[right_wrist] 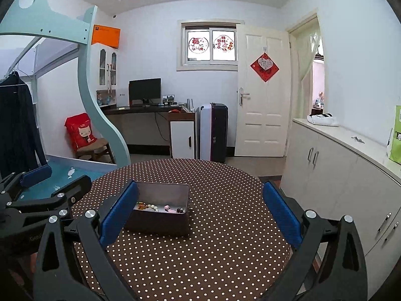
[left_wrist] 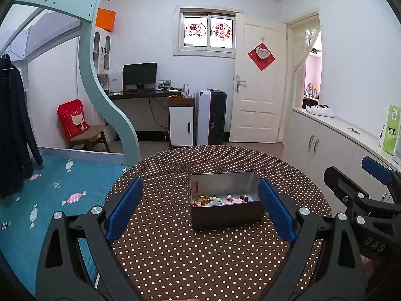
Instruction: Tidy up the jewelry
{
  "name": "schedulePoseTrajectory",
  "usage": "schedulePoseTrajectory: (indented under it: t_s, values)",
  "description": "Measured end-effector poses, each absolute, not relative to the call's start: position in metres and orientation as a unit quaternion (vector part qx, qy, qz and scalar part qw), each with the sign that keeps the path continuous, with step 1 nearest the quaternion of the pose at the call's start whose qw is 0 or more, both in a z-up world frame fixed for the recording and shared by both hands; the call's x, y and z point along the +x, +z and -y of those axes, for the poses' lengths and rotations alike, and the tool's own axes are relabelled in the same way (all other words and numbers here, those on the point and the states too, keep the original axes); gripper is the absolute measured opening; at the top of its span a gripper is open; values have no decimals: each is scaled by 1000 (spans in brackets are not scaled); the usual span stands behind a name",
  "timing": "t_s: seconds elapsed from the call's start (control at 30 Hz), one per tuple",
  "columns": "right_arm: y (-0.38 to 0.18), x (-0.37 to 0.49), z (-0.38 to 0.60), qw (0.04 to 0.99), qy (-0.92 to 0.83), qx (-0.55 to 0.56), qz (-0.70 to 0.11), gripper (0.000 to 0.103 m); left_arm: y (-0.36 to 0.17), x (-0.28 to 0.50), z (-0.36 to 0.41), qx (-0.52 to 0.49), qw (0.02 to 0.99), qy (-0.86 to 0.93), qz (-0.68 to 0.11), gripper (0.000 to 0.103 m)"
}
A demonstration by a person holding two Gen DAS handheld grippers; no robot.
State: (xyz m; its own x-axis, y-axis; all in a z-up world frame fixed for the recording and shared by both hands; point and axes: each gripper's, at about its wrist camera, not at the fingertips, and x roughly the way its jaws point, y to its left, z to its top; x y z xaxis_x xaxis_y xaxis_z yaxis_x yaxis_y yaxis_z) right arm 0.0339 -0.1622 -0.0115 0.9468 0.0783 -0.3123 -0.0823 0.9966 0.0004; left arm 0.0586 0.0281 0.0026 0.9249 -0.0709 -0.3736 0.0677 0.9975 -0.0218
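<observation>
I find both the left gripper [left_wrist: 200, 210] and right gripper [right_wrist: 200, 213] released and empty above the surface [left_wrist: 200, 255], jewelry [left_wrist: 218, 199] in the tin [left_wrist: 225, 215]; next, I judge, a reach inside.

You have one tin [left_wrist: 226, 214]: rectangular, grey metal, lidless, upright on the dotted table [left_wrist: 200, 255], near its middle. Inside, the jewelry [left_wrist: 220, 200] lies heaped along the near wall, the rest of the floor bare. From the left view: a gold-and-red piece [left_wrist: 200, 201] at the left end, pale beads [left_wrist: 216, 199] beside it, a pink piece [left_wrist: 234, 200] next, dark beads [left_wrist: 244, 197] toward the right. A red cord [left_wrist: 197, 186] runs up the left inner wall. From the right view the same heap [right_wrist: 160, 208] shows, small and partly hidden by the rim.
</observation>
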Motion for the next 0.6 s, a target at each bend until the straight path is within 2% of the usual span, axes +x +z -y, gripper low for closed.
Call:
schedulePoseTrajectory:
  t_s: [0.6]
  values:
    - [-11, 36, 163, 986, 40, -6, -164, 96, 1, 63, -36, -8, 980, -33, -196, 93]
